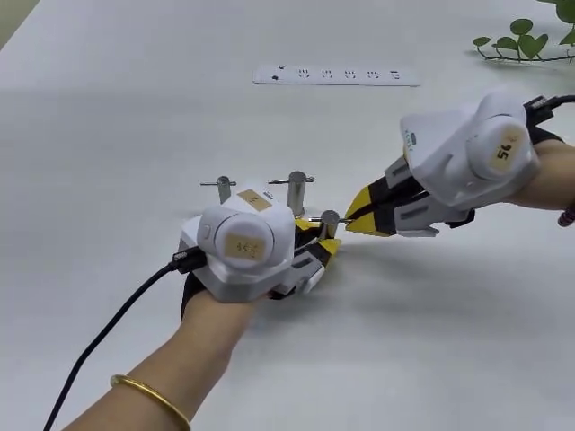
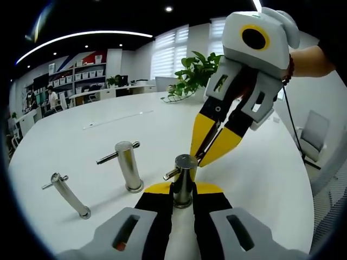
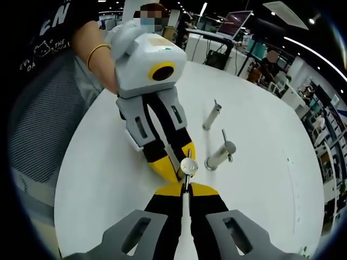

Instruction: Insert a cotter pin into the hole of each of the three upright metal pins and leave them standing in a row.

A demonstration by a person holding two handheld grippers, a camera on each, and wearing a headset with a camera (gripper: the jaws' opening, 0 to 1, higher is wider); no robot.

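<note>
Three upright metal pins stand in a row on the white table. Cotter pins cross the tops of the far pin and the middle pin. My left gripper is shut around the base of the near pin, holding it upright. My right gripper comes in from the right, shut on a thin cotter pin that passes through the near pin's head and pokes out on the other side. In the right gripper view the right gripper sits just under the pin head.
A white power strip lies at the back of the table, and a green plant stands at the back right. A black cable trails from the left gripper toward the front left.
</note>
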